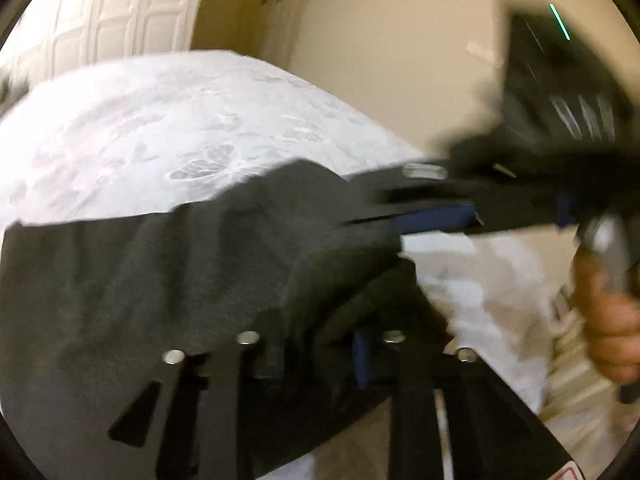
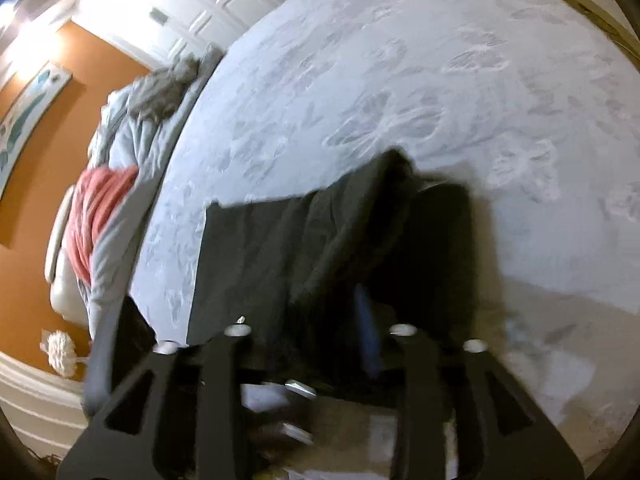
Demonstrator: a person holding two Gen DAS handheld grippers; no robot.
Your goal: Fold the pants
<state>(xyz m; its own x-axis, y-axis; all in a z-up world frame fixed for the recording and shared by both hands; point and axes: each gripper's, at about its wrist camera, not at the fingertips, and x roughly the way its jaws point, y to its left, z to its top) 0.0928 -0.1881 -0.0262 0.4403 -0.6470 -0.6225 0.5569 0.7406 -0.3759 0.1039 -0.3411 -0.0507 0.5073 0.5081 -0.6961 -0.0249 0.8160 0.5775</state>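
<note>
Dark grey soft cotton pants (image 1: 168, 280) fill the near view, one pair only, gathered over the fingers of the left hand-held gripper (image 1: 320, 344), which appears closed on a fold of the cloth. From the other side, the right hand-held gripper (image 2: 320, 320) also seems to pinch the same pants (image 2: 288, 240), though blur and draped fabric hide its fingertips. The garment hangs partly lifted, its far part resting on the near edge of the one white bed with a leaf-patterned quilted cover (image 1: 180, 120).

Judging by the slack drape, the pants are light, limp and not slippery; they will sag between holds, so gripping at the waistband corners or the hems, well apart, should keep an edge straight.

Beyond lie one crumpled pale blue blanket (image 2: 132, 120) and one red cloth (image 2: 100, 208), beside an orange wall (image 2: 40, 128). A bare hand (image 1: 608, 320) grips the right tool's handle.
</note>
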